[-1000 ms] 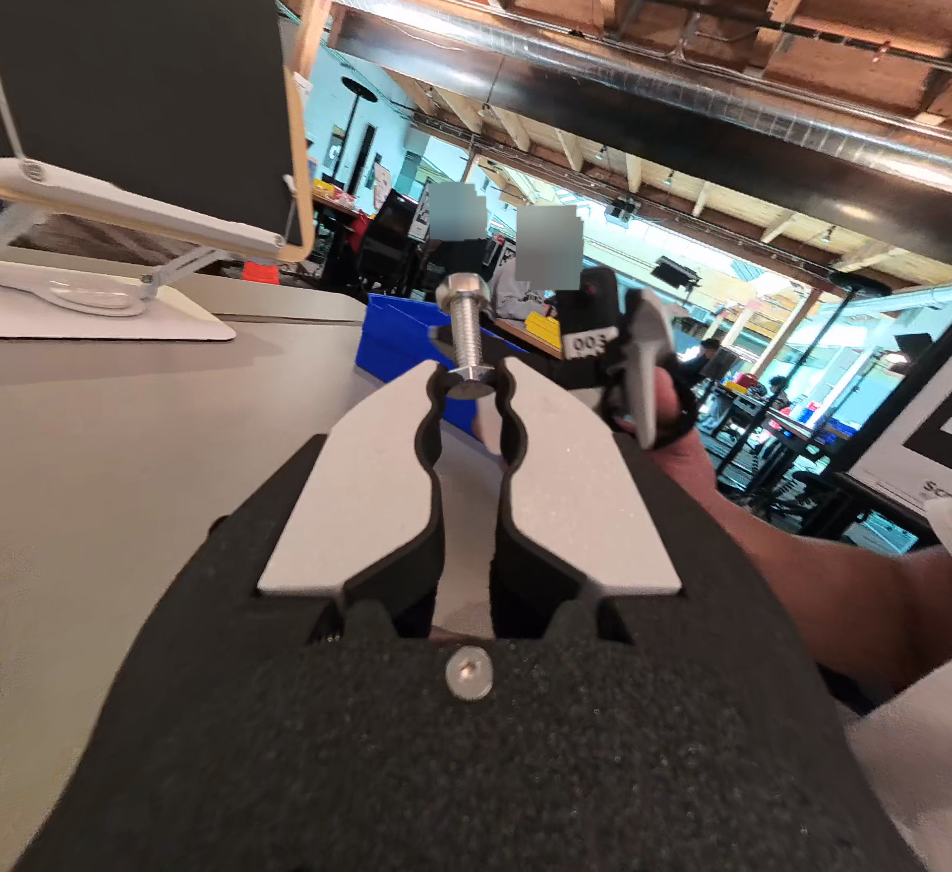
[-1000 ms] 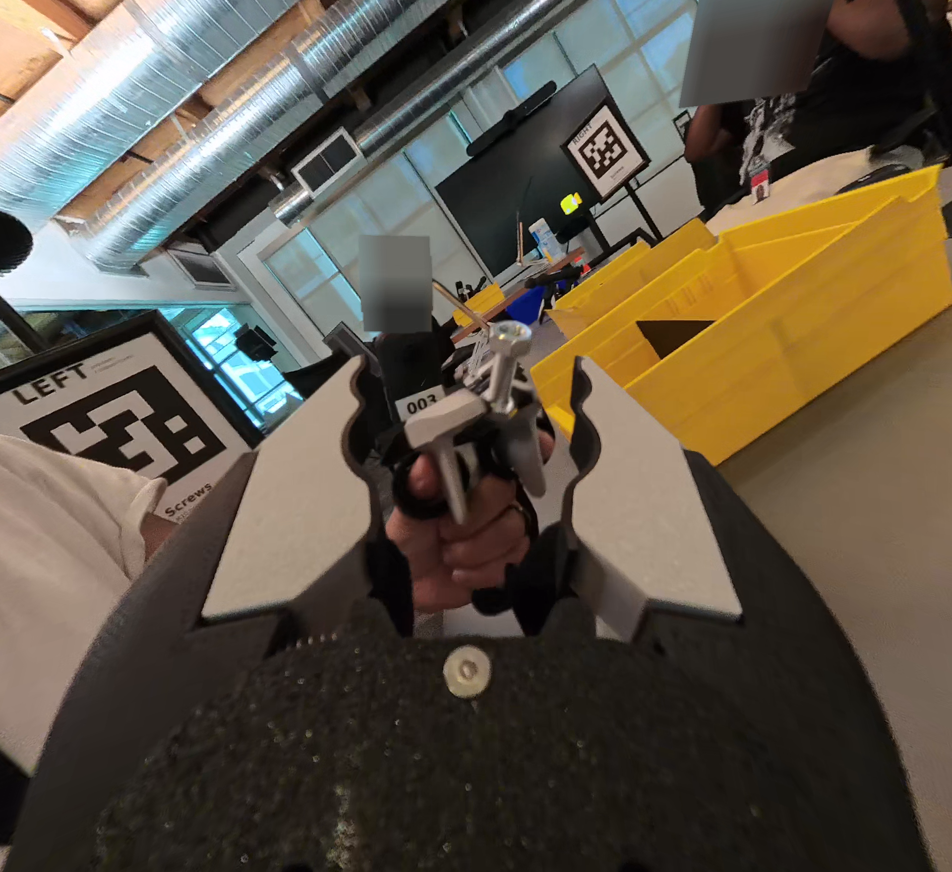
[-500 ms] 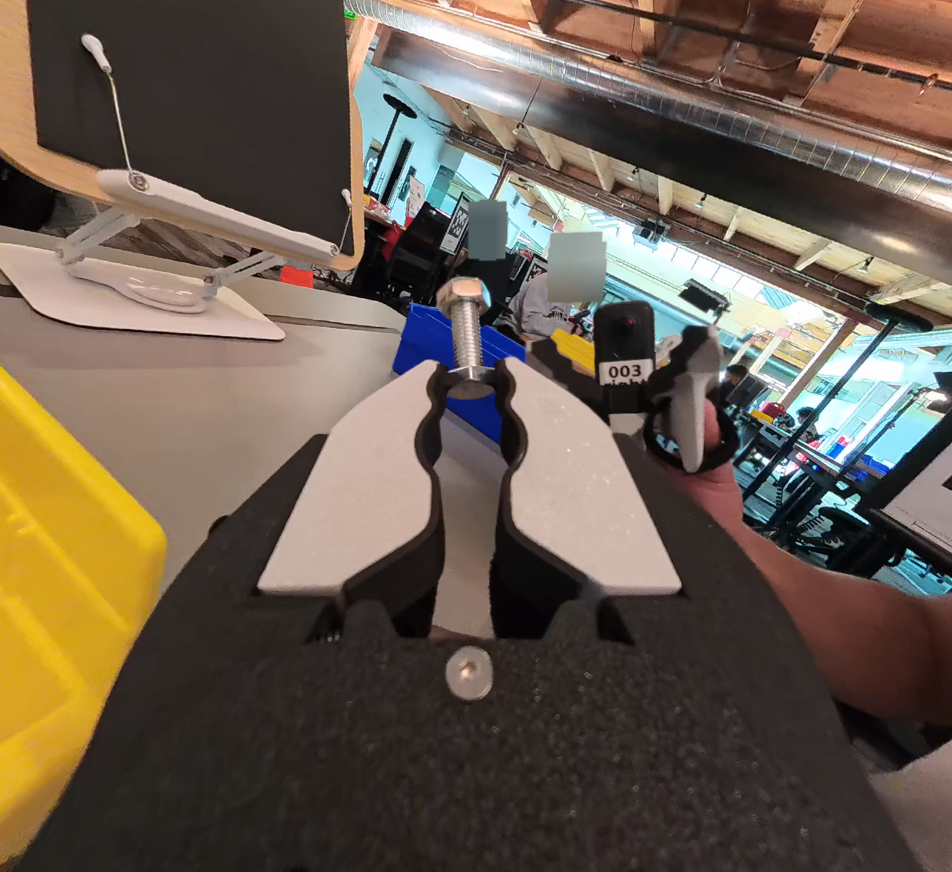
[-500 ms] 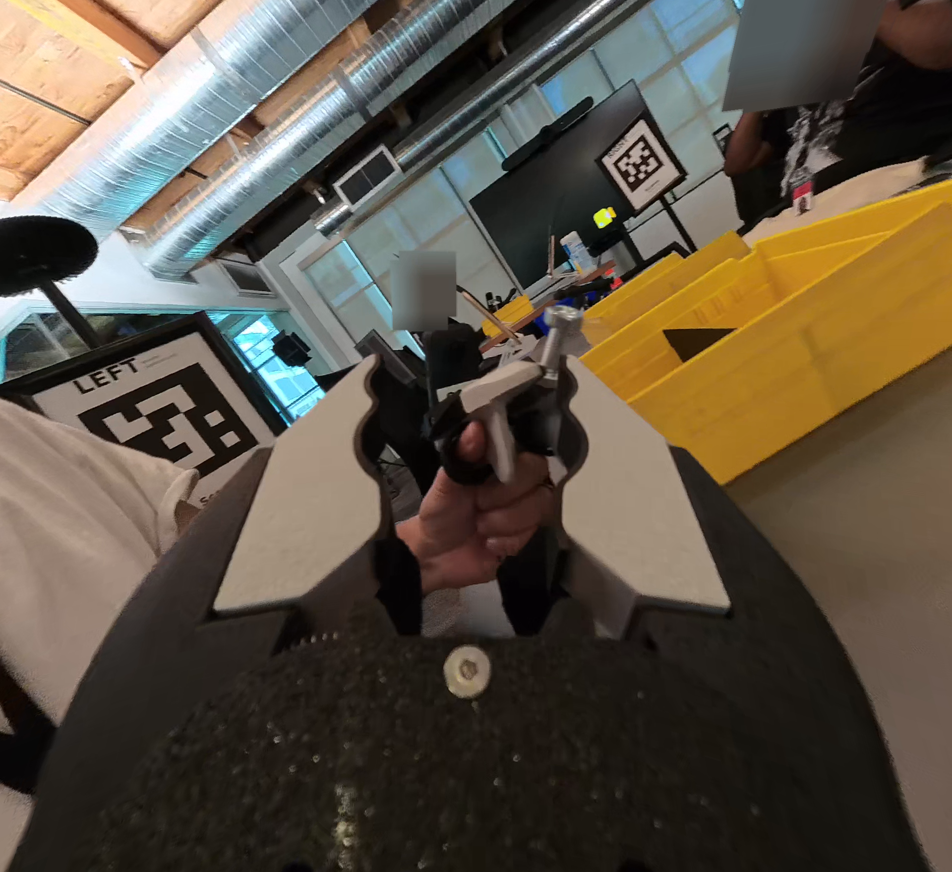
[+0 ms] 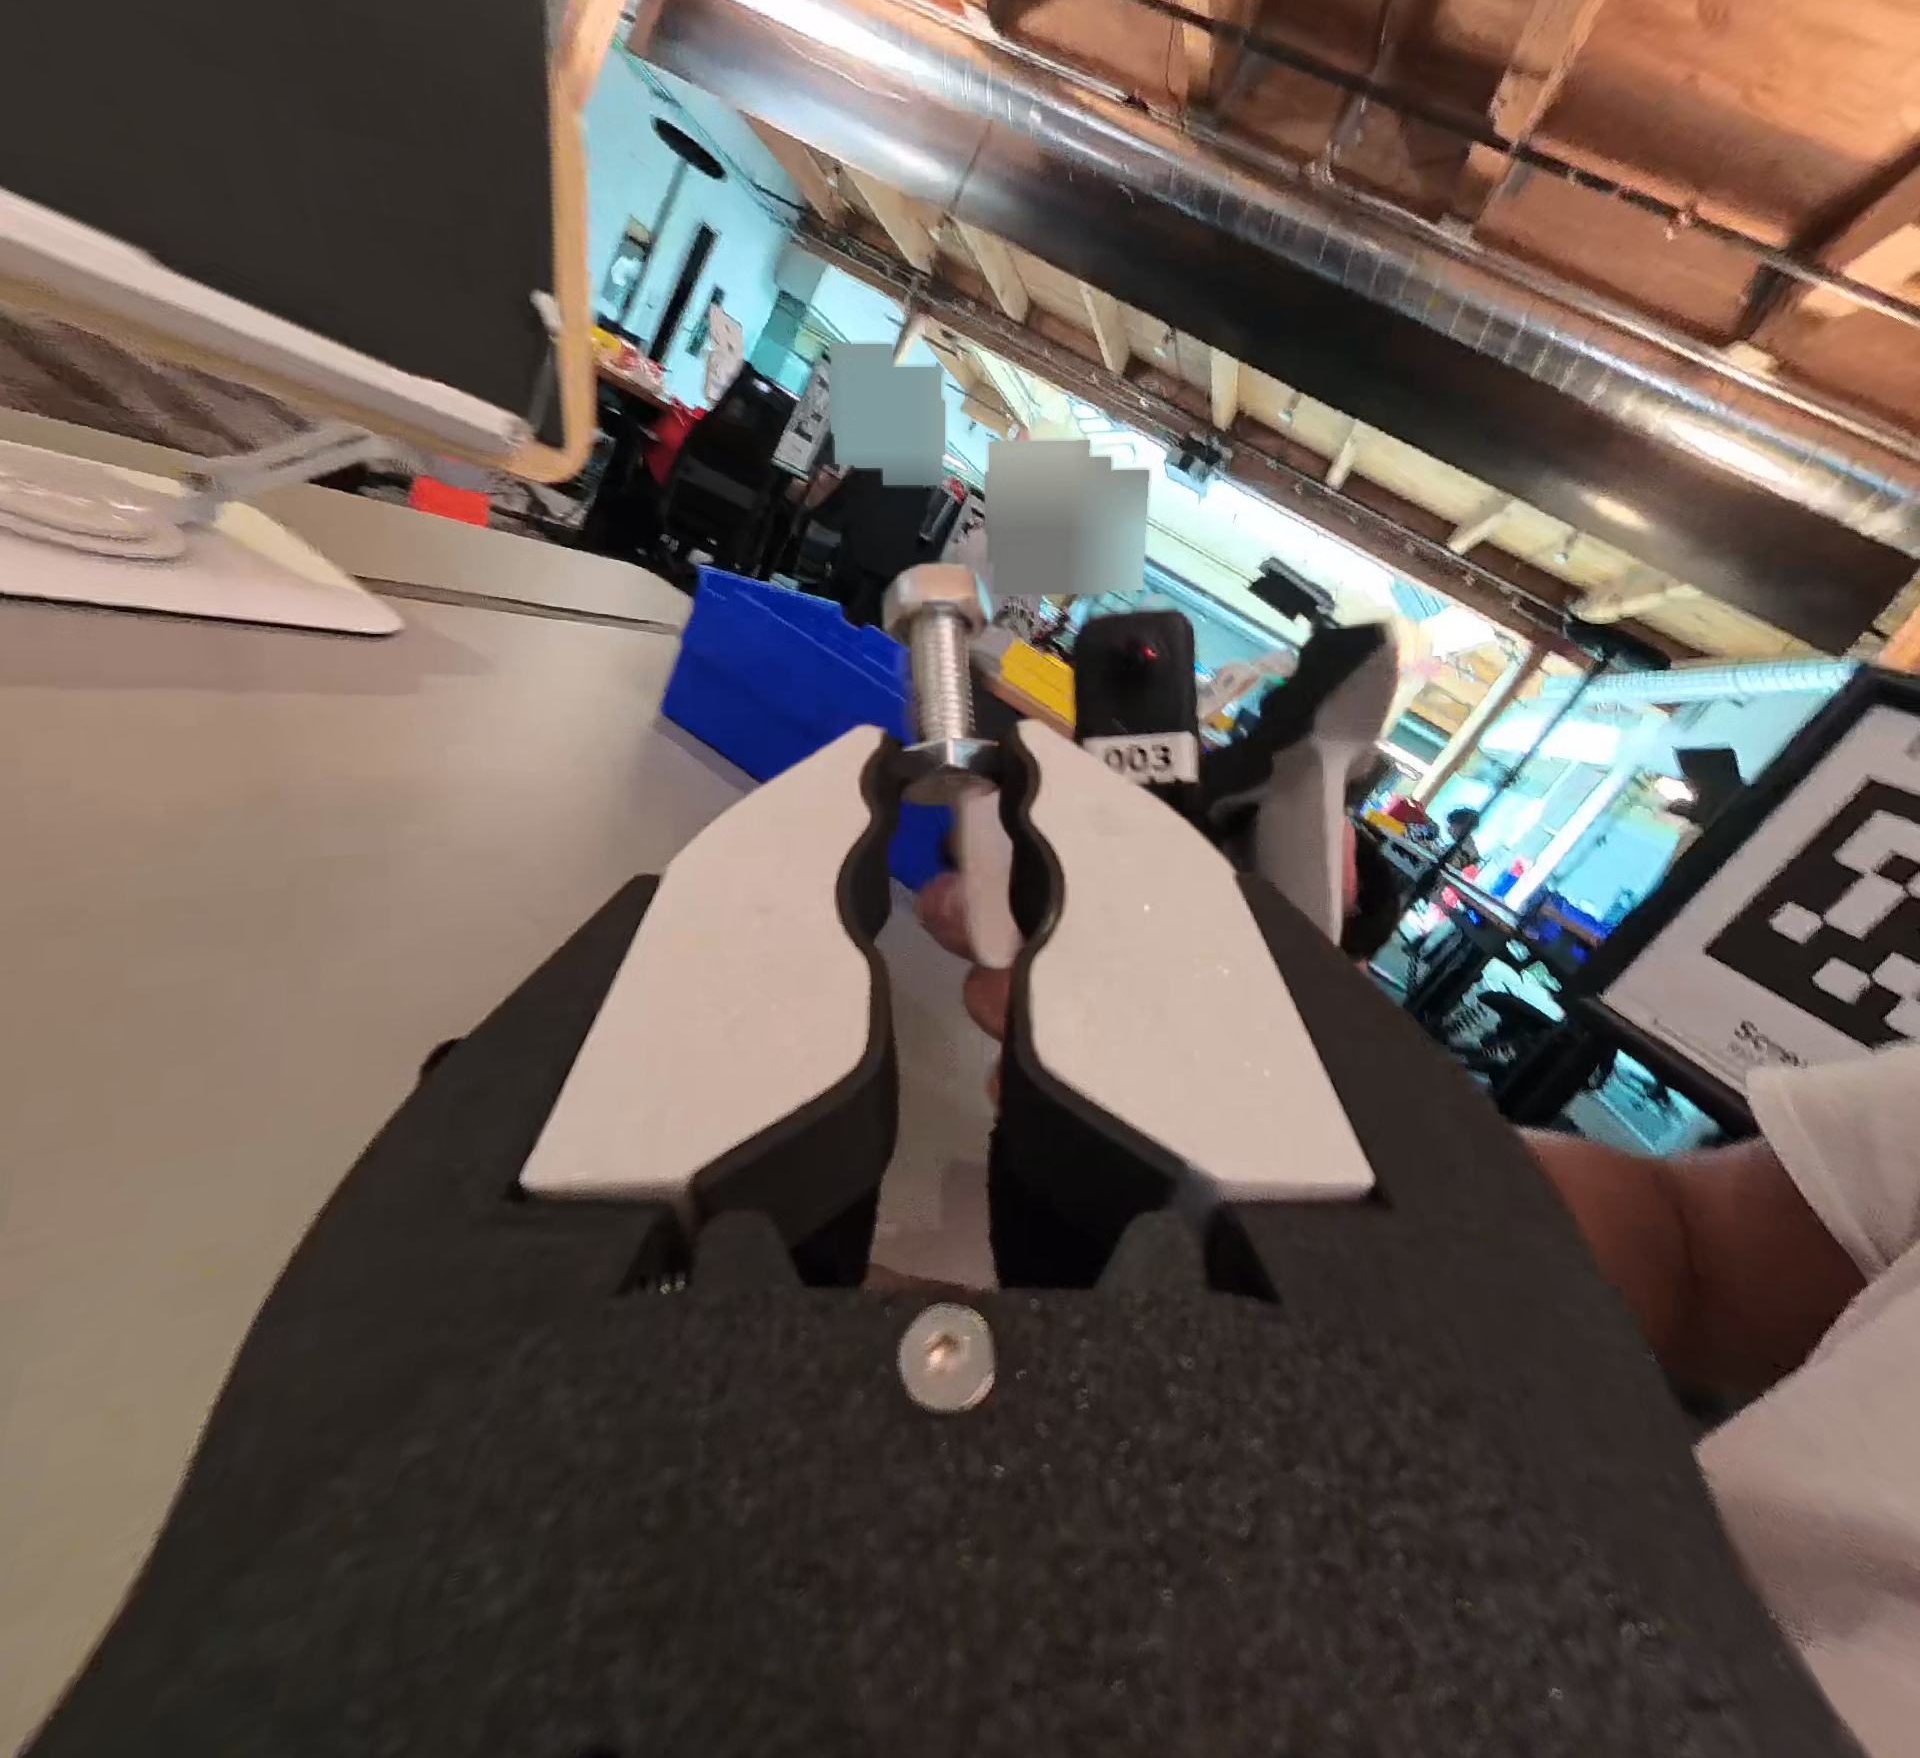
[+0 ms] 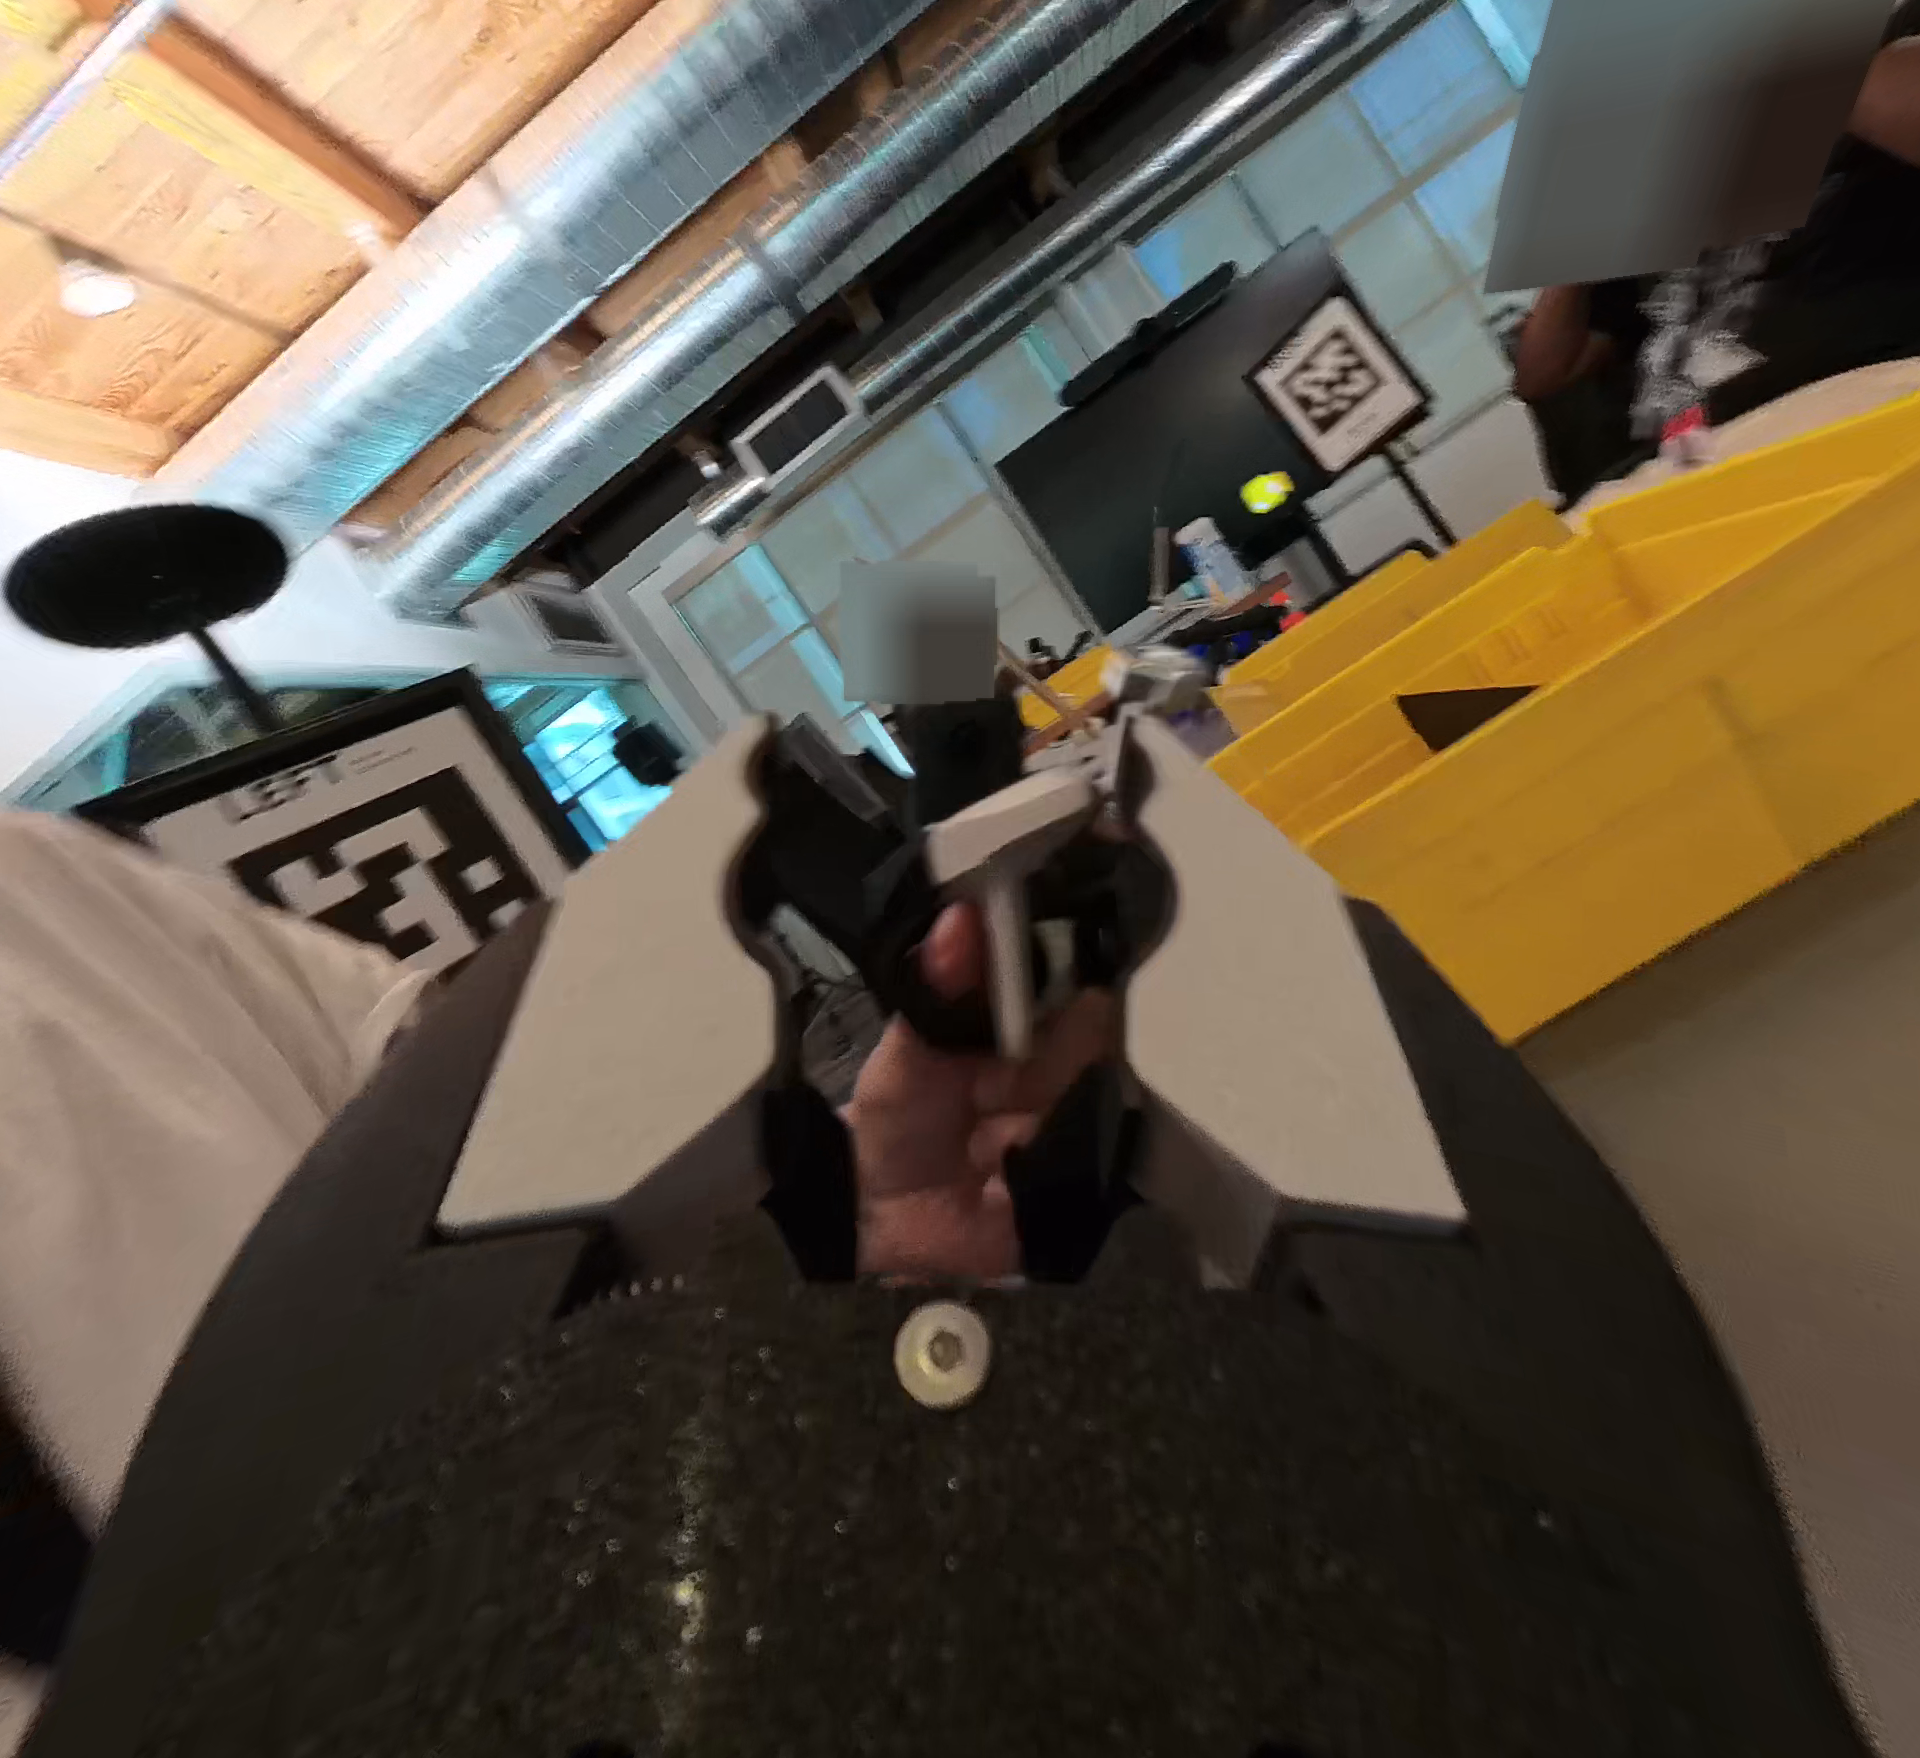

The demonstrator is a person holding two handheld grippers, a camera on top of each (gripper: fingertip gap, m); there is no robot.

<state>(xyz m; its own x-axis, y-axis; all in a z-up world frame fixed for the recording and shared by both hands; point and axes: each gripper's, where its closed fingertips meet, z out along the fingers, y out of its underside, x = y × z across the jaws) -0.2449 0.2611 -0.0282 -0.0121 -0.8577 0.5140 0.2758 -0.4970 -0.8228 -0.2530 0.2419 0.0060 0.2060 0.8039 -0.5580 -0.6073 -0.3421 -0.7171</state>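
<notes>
We see the left claw [image 5: 948, 765] clamped on a steel bolt [image 5: 940, 669] by its head, nut [image 5: 932, 596] at the top — held above the grey worktop [image 5: 260, 825]; at 3 o'clock, our right claw [image 6: 951, 768] gapes wide, empty; yellow bins [image 6: 1558, 773] beyond.

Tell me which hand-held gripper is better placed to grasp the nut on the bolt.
Right, likely. The right hand-held gripper is open and empty, its fingertips near the nut; the left hand-held gripper is shut on the bolt, at its head.
</notes>
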